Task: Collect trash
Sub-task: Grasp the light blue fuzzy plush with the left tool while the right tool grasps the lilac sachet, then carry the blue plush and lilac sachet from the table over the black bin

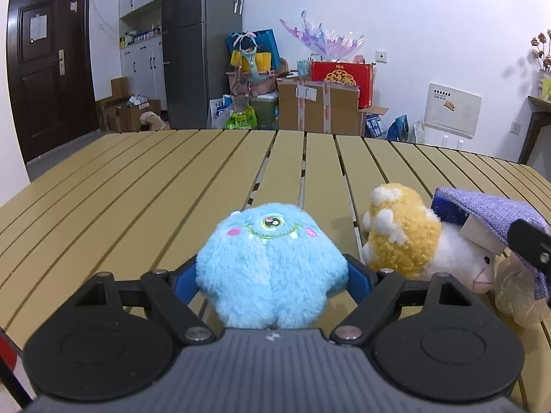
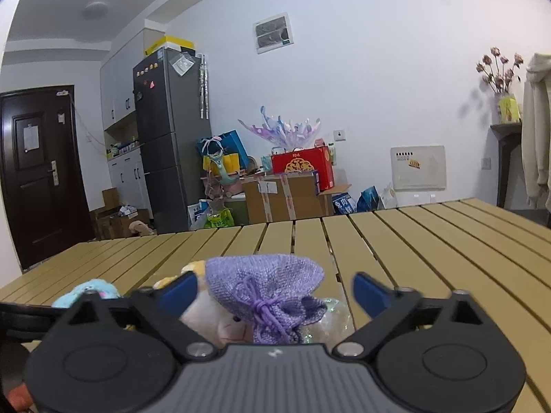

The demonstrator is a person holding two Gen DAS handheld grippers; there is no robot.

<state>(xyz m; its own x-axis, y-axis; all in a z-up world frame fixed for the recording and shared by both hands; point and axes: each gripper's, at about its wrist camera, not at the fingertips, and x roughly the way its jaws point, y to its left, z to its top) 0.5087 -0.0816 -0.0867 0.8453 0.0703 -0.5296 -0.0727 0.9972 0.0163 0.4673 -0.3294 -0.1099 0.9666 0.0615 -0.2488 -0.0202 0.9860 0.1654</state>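
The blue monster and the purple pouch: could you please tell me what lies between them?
A yellow-and-white plush sheep lies between blue monster and purple pouch, seen in the left wrist view.

Monster plush [image 1: 272, 265] left of sheep plush [image 1: 413, 241]

Left gripper [image 1: 272, 275] fingertips mostly hidden behind blue plush monster [image 1: 270, 265]; pad contact cannot be told. Plush sheep [image 1: 458, 258] partly covered by purple drawstring pouch [image 1: 499, 213]. Blue box [image 1: 447, 211] under pouch, only a corner visible. Clear wrapped item [image 2: 330, 320] largely hidden behind pouch in right wrist view; contents unreadable.
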